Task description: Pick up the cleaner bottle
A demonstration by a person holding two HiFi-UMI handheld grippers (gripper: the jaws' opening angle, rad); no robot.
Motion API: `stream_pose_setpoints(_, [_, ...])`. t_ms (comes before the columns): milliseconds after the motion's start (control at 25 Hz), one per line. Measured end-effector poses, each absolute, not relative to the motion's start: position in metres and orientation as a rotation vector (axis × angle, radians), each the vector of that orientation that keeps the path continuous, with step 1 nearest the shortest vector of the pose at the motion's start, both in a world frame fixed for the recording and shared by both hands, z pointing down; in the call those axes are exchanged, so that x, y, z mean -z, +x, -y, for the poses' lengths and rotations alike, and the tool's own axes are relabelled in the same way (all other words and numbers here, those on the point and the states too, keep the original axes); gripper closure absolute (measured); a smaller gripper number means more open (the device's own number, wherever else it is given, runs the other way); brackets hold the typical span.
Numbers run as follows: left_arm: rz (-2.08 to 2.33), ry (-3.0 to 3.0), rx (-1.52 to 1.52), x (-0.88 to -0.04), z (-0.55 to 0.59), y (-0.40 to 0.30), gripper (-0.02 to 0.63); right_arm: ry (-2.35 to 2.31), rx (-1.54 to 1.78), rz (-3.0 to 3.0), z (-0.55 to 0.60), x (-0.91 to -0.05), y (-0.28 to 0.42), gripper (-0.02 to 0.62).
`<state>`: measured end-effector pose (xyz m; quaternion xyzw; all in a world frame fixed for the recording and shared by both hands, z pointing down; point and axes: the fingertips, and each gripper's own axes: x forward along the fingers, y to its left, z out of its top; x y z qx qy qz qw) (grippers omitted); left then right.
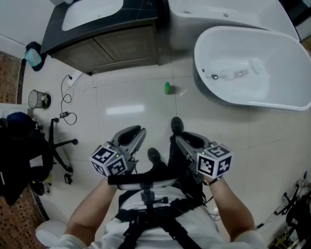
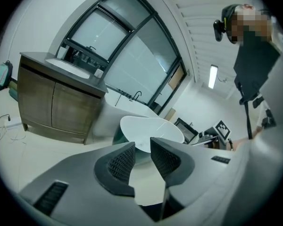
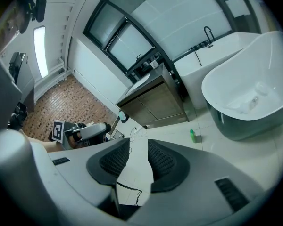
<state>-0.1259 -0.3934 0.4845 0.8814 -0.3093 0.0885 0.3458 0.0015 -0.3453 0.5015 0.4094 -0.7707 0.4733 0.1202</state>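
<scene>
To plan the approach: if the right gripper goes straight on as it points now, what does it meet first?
Probably the tiled floor, near a thin black cable, seen between the right gripper's parted jaws. The green cleaner bottle stands right of that line.

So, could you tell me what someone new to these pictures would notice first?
The large white bathtub at the upper right of the head view stands out first. A small green bottle stands alone on the pale floor between it and the wooden sink cabinet. Nearest the camera, the left gripper and right gripper reach forward over the floor, both empty with jaws slightly apart.
</scene>
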Motion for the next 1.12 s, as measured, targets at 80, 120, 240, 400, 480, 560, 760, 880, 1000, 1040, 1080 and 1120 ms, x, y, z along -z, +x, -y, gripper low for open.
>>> stream_pose_setpoints(80, [0.825, 2.255, -0.256, -0.504, 0.408, -0.118, 0.506, 1.153, -1.389, 2.235, 0.352, -0.514, 0.004, 0.465])
stream_pose_setpoints(120, [0.841, 2.237, -0.269, -0.517, 0.416, -0.114, 0.505, 1.129, -1.391, 2.225, 0.355, -0.522, 0.006, 0.465])
stream_pose_setpoints(240, [0.882, 2.192, -0.313, -0.562, 0.444, -0.102, 0.483, 1.068, -1.425, 2.178, 0.361, -0.554, 0.012, 0.465])
stream_pose_setpoints(400, [0.935, 2.142, -0.384, -0.63, 0.477, -0.087, 0.43, 1.054, -1.518, 2.094, 0.37, -0.605, 0.026, 0.465])
stream_pose_setpoints(480, [0.951, 2.122, -0.43, -0.667, 0.493, -0.08, 0.406, 1.05, -1.564, 2.058, 0.374, -0.629, 0.036, 0.465])
stream_pose_setpoints(560, [0.949, 2.114, -0.484, -0.703, 0.507, -0.072, 0.387, 1.036, -1.607, 2.024, 0.377, -0.652, 0.044, 0.465])
stream_pose_setpoints(760, [0.942, 2.111, -0.61, -0.789, 0.536, -0.05, 0.387, 1.023, -1.682, 1.951, 0.381, -0.699, 0.07, 0.465])
stream_pose_setpoints(880, [0.964, 2.094, -0.665, -0.839, 0.554, -0.048, 0.383, 1.029, -1.724, 1.908, 0.384, -0.726, 0.08, 0.465])
stream_pose_setpoints(1000, [0.993, 2.071, -0.723, -0.888, 0.572, -0.045, 0.357, 1.018, -1.779, 1.867, 0.383, -0.752, 0.088, 0.465])
stream_pose_setpoints(1040, [1.002, 2.064, -0.739, -0.904, 0.578, -0.044, 0.35, 1.009, -1.795, 1.854, 0.382, -0.759, 0.089, 0.465])
stream_pose_setpoints(1080, [1.01, 2.059, -0.752, -0.918, 0.583, -0.042, 0.336, 1.001, -1.808, 1.841, 0.38, -0.767, 0.091, 0.465])
stream_pose_setpoints(1120, [1.015, 2.058, -0.761, -0.932, 0.589, -0.039, 0.327, 0.995, -1.818, 1.828, 0.38, -0.774, 0.093, 0.465])
